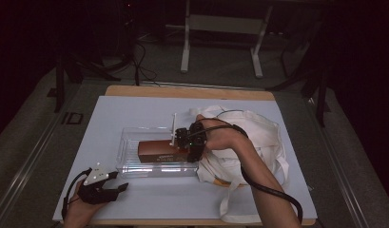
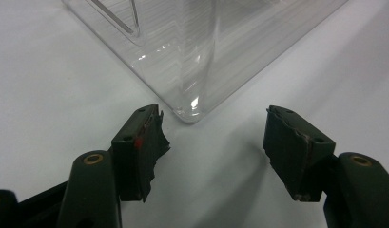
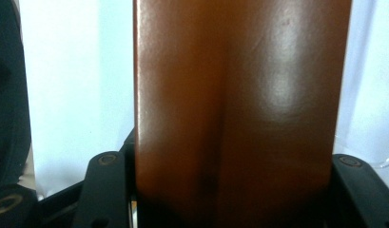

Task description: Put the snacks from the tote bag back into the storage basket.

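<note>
A brown box [image 1: 156, 151] lies lengthwise inside a clear plastic bin [image 1: 130, 164] in the middle of the white table cover. My right gripper [image 1: 182, 145] is shut on the box's right end; in the right gripper view the brown box [image 3: 239, 104] sits squeezed between both jaws. My left gripper [image 1: 117, 186] rests low on the table at the front left, open, with nothing between its fingers. In the left gripper view its jaws stand wide apart, the gripper [image 2: 213, 142] pointing at a rounded corner of the clear bin [image 2: 192, 61].
A white cloth tote bag [image 1: 251, 142] with loose straps lies right of the bin, under my right forearm. The wooden table edge [image 1: 192, 91] runs along the back. Dark floor, cables and a white metal stand [image 1: 220, 28] lie beyond.
</note>
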{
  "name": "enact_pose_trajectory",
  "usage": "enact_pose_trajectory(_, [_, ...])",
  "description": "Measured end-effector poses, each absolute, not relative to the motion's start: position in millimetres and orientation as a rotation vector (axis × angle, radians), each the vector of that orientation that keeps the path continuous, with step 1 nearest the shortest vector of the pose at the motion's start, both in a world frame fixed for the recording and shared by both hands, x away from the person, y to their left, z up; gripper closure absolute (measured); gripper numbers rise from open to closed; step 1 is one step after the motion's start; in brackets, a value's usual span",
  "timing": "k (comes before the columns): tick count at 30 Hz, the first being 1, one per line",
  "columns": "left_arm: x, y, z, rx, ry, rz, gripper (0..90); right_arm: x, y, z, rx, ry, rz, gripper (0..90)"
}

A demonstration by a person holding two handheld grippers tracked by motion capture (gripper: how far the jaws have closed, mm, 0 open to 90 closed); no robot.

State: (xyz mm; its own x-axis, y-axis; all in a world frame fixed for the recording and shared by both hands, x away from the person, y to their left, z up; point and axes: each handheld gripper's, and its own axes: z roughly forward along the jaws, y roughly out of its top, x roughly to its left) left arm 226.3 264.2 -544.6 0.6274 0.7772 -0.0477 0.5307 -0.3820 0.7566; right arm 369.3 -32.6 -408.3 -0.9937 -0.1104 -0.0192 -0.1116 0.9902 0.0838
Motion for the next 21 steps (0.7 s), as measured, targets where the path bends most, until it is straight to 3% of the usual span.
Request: enact_pose_trajectory(21, [226.2,264.0,-544.7,2.079,1.022,0.41,37.8,364.3,-6.0,-420.2,-0.224,3.153,0.065,40.6])
